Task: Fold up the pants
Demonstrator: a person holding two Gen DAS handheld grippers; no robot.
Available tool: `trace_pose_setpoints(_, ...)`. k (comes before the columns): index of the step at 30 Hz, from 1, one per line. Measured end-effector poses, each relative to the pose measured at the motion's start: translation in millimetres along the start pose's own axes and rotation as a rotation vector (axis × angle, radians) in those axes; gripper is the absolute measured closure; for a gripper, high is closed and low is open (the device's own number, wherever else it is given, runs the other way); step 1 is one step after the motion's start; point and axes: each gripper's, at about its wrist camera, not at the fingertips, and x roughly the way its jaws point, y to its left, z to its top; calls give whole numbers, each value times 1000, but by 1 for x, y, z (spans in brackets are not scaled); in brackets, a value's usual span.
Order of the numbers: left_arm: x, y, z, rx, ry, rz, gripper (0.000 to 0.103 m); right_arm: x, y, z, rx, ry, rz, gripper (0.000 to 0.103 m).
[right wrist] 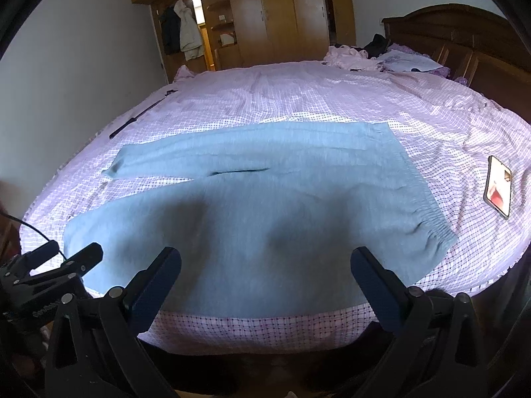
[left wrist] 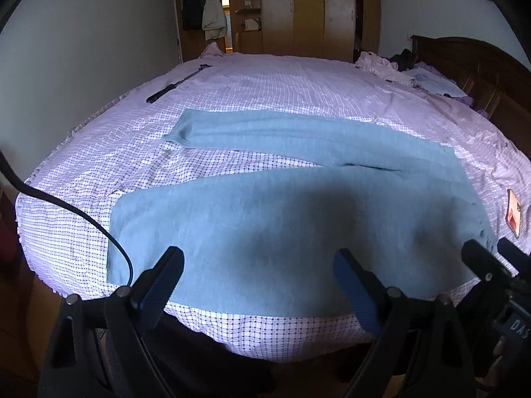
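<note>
Light blue-grey pants (left wrist: 272, 225) lie flat on a bed with a purple checked sheet (left wrist: 265, 89), legs spread toward the left, waistband at the right (right wrist: 428, 219). My left gripper (left wrist: 259, 265) is open and empty, hovering above the near leg by the bed's front edge. My right gripper (right wrist: 265, 265) is open and empty too, above the near leg and hip area. In the right wrist view the left gripper (right wrist: 63, 258) shows at the lower left; in the left wrist view the right gripper (left wrist: 491, 258) shows at the lower right.
A phone (right wrist: 497, 189) lies on the sheet right of the waistband. A black rod (left wrist: 176, 86) lies at the far left of the bed. Crumpled clothes (right wrist: 381, 56) sit by the wooden headboard (right wrist: 464, 33). A wardrobe (right wrist: 282, 13) stands behind. A black cable (left wrist: 76, 212) crosses the left.
</note>
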Motion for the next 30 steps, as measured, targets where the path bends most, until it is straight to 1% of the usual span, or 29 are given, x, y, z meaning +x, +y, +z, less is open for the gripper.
trace_pose_setpoints(9,-10,1,3,-3,-12,-7,9,-3,-1,-2,-3,-5,-9,4)
trace_pose_setpoints(19,-22,-3,10,20,-34,-18,9,-7,-4,2,9,-12,-11,4)
trace_pose_setpoints(24,-25,-1,18,40,-53,5,9,-7,-6,9,4,-22,-15,4)
trace_pose_setpoints(30,-18,10,40,41,-64,46,9,-3,-20,28,18,-20,-4,4)
